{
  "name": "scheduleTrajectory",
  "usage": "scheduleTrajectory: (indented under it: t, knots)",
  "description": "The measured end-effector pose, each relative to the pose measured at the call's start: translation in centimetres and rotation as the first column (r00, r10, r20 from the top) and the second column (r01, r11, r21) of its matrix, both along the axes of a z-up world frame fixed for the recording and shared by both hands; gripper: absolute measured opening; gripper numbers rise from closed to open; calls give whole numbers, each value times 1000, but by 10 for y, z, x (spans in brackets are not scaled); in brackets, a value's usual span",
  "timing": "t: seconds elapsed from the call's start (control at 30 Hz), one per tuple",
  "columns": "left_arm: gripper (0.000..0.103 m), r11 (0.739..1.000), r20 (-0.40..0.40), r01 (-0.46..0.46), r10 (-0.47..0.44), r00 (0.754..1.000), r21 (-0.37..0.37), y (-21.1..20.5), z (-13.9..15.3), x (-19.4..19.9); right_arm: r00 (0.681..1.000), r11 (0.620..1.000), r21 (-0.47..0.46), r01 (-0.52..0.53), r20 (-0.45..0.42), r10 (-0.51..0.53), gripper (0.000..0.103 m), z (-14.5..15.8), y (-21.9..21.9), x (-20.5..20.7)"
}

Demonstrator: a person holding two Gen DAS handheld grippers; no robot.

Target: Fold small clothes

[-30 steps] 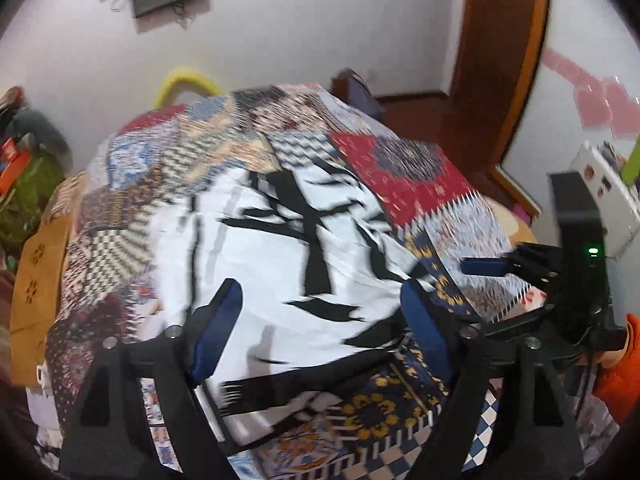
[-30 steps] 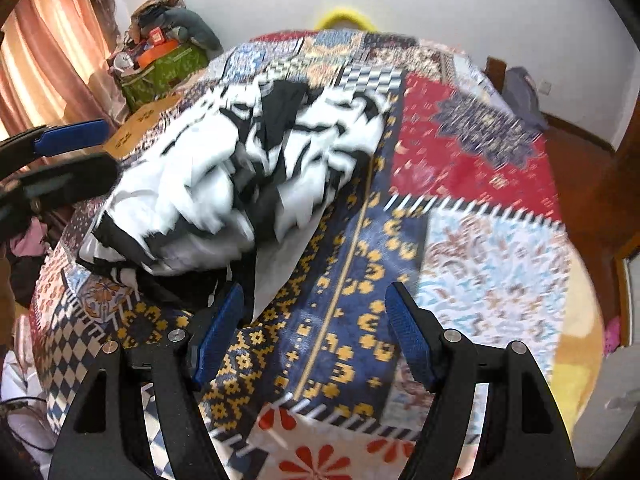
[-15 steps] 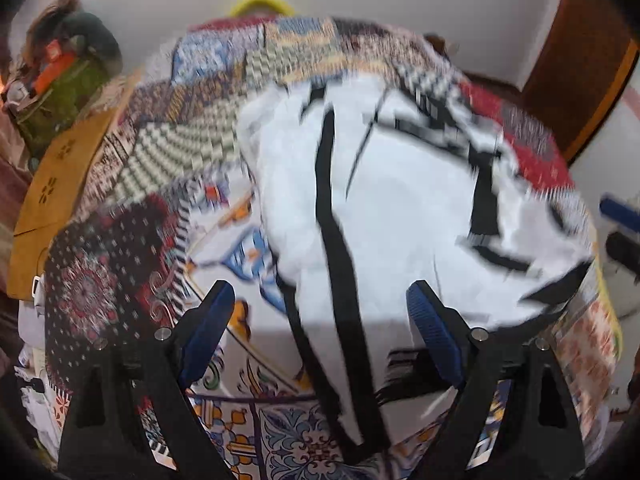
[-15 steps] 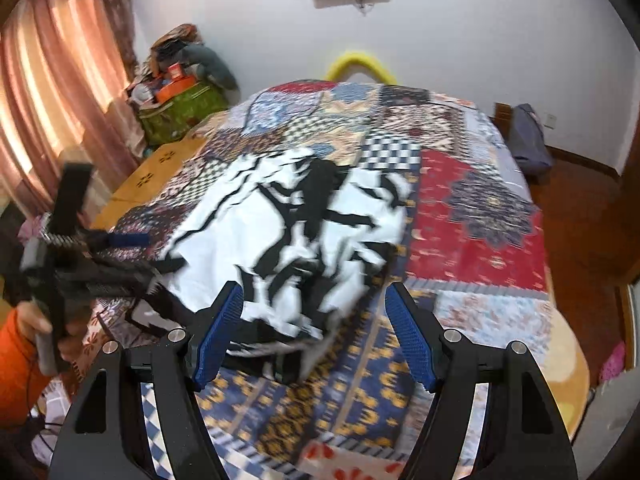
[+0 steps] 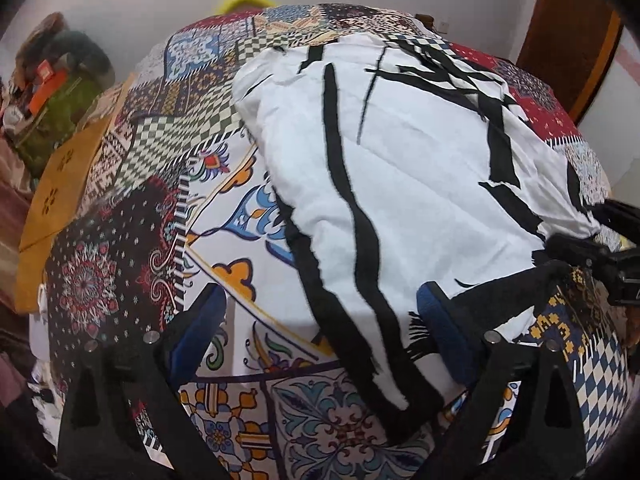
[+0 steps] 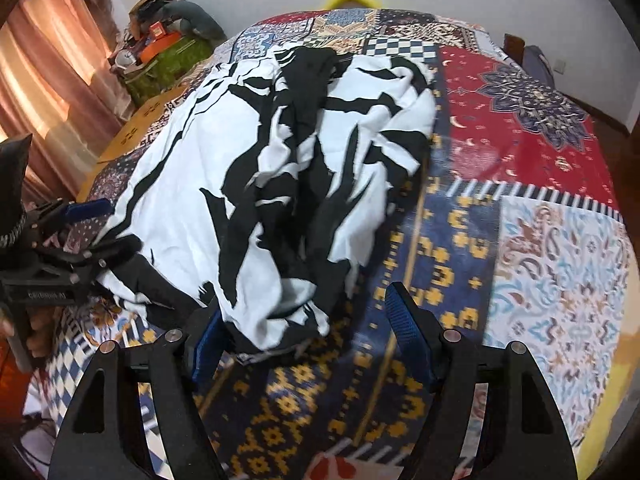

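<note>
— Shirt [image 5: 420, 184] first: white with black streaks, spread across the patchwork quilt [image 5: 132, 280] on the bed, near edge close to us, far end bunched and rumpled in the right wrist view [image 6: 256, 184].

— And the left gripper [image 5: 320, 332]?

— Fingers [image 5: 196, 336] released, standing wide, and they have just been opening further. The shirt's near corner lies between them; the right-hand pad sits just beside the cloth edge, the left-hand pad is over bare quilt. Nothing is pinched.

— Right gripper [image 6: 308, 340]?

— Also released. Its fingers [image 6: 408, 332] stand apart, pointing down at the bed. The hem of the shirt hangs just in front of the left-hand pad, perhaps brushing it; the other pad is over the navy and gold patch, clear of the cloth.

— Do the two see each other?

— Yes. The left one shows at the left edge of the right wrist view, down by the shirt's other near corner, with the person's hand [image 6: 36, 324] below it.

— Around the bed?

— A pink curtain [image 6: 52, 92] at the left, a green bag [image 6: 164, 60] piled with clutter beside it, a white wall beyond, and a wooden door [image 5: 572, 36] off to the right.
</note>
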State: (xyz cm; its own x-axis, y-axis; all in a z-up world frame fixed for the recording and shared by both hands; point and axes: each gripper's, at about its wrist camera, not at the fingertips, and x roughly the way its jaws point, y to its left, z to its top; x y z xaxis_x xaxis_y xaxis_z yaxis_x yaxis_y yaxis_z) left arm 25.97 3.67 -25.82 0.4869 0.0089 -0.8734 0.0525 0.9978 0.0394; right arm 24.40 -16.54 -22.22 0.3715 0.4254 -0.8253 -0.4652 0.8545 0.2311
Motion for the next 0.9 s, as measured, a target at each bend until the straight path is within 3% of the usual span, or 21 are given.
scheduleTrajectory:
  t: [0.37,0.53,0.77,0.9]
  knots:
    - [97,1000,24,-12,11,1000,24,16,16,-15,998,997,-67,-27,54,31,70,16,-6,-15]
    - [97,998,112,-64,61,992,25,32,47,-6,991,999,-37,-33,129,37,72,48,-6,-11]
    - [97,996,173,-91,85,981,27,44,74,38,977,999,26,-43,209,36,72,81,14,25]
    - [97,996,161,-86,79,984,35,48,70,72,980,998,26,-56,191,50,72,77,33,64]
